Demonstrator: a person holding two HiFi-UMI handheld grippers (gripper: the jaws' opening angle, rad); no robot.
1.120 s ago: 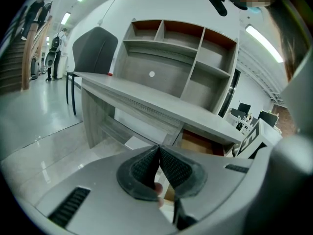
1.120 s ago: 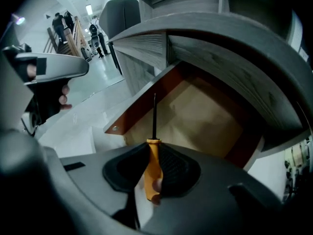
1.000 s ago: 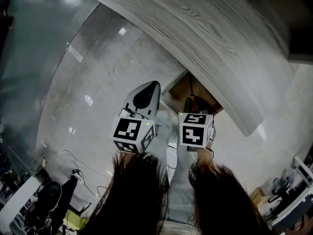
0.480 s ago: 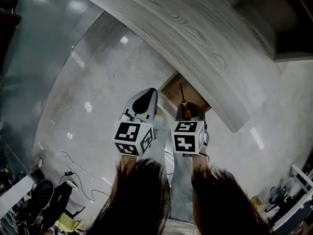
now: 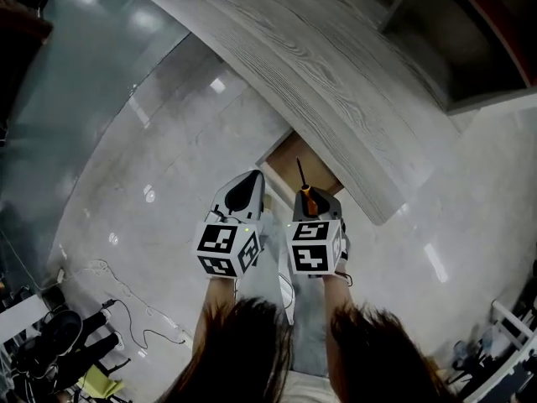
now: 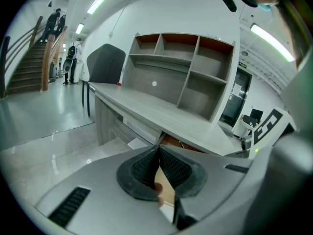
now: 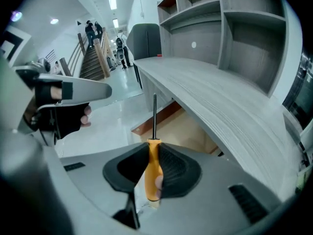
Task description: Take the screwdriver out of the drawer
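My right gripper is shut on the screwdriver by its orange handle, and the dark shaft points forward over the open drawer. The drawer is pulled out from under the grey wood-grain desk and its wooden bottom looks bare. Just left of the right one, my left gripper is shut with nothing between its pads. Over the drawer's front it hangs, above the floor.
A shelf unit stands on the desk. The polished floor spreads to the left. Cables and dark gear lie at the lower left. A staircase with people on it is far off.
My right gripper has lifted the screwdriver up and back out of the drawer, so its shaft now stands above the drawer. Both grippers have drawn slightly back from the desk.
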